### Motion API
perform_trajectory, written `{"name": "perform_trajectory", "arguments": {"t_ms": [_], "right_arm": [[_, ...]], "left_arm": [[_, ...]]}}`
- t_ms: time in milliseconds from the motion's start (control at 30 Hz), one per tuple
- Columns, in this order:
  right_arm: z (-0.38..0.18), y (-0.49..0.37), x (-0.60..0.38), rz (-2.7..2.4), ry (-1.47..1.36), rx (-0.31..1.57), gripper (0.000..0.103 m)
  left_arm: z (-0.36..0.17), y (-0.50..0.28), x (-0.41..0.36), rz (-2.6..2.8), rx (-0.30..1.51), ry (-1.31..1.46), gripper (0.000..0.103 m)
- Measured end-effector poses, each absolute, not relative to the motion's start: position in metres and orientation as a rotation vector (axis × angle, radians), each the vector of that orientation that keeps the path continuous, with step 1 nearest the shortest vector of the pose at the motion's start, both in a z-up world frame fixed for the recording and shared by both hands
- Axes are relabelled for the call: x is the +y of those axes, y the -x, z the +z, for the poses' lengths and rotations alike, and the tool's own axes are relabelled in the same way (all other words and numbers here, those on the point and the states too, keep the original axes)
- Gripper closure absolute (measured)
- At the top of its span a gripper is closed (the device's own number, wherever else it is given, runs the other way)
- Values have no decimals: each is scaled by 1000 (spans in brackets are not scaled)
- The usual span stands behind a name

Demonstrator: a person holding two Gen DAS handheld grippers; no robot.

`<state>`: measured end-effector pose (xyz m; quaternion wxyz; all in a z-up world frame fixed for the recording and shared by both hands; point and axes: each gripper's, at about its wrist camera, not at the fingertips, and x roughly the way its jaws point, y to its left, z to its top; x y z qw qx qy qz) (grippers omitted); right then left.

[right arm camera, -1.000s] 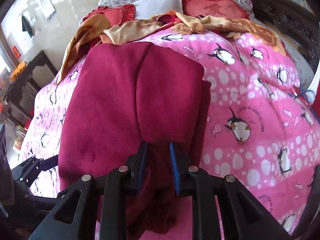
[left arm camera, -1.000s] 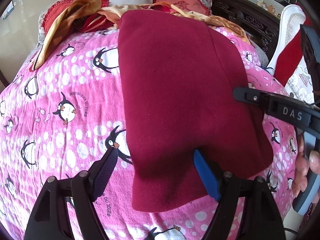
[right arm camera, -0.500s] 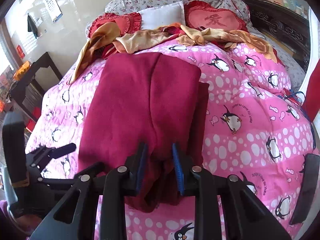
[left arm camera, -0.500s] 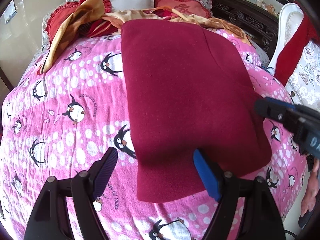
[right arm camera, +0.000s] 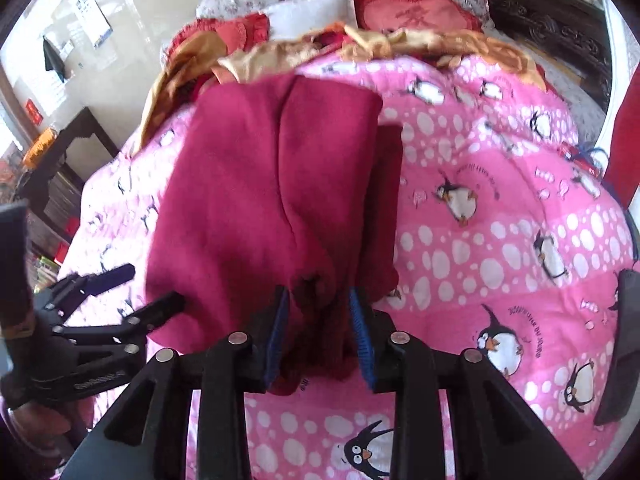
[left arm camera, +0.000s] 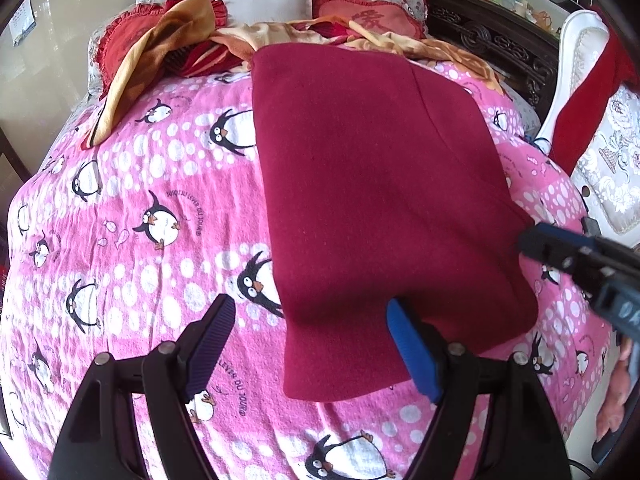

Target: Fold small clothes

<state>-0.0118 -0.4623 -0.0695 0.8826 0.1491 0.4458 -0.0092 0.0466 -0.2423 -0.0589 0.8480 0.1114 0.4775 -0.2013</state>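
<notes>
Two grippers are in play. Nearest the lens in the right wrist view, the right gripper (right arm camera: 318,336) sits bottom centre with the near edge of the dark red garment (right arm camera: 264,200) bunched up between its blue pads (right arm camera: 362,336). Its jaws have just been opening, and the cloth looks slack there rather than pinched, so I'd call it let go, though the fold is sitting in the gap.

In the left wrist view the left gripper (left arm camera: 310,352) is spread wide at the bottom of the frame, holding nothing. One finger is over the pink penguin blanket (left arm camera: 120,240) and the other is over the garment's near corner. I can't tell if it touches.

The garment itself (left arm camera: 372,184) runs from bottom centre up toward the top of the frame, lying pretty flat, with a lengthwise ridge showing in the right view and a lower layer peeking out on its right side. Past it, at the top, there's a heap of orange and red cloth (left arm camera: 168,40) and pillows (left arm camera: 272,0).

My take is that this fold is basically laid. To do it well, back the right gripper straight out so the pads don't snag that bunched hem. Then flatten the near edge and square up the peeking layer before the next fold.
</notes>
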Motion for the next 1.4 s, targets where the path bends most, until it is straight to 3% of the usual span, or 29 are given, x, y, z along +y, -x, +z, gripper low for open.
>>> {"name": "perform_trajectory", "arguments": {"t_ms": [100,267,333,500,833,900,967,1000,1033,1133,1400], "right_arm": [[-48,13,-462,-22,-318,843,85],[-48,-13,-471,-73,-311,839,69],[-58,-25,-483,-81,-355,861,56],[-94,-47,-510,12,-499,877,49],[-122,-67,-529,134,-649,823,31],[-121,-70,-527,135,-643,822,33],[-117,-71,-523,142,-626,821,55],[-114,-70,-521,151,-629,817,75],[-109,-67,-520,149,-634,807,80],[-91,-57,-506,149,-599,788,83],[-58,-25,-459,258,-654,835,83]], "left_arm": [[-54,-52,-242,-420,986,-233,21],[-49,-68,-237,-456,996,-157,21],[-50,-78,-232,-474,1013,-104,16],[-60,-102,-218,-557,1049,88,7],[-97,-141,-235,-641,1178,207,1],[-98,-143,-238,-637,1186,223,1],[-94,-143,-241,-656,1194,224,13],[-91,-142,-243,-686,1200,224,31],[-86,-139,-244,-678,1197,205,35],[-68,-129,-241,-672,1175,155,49],[-24,-79,-178,-585,1203,126,50]]}}
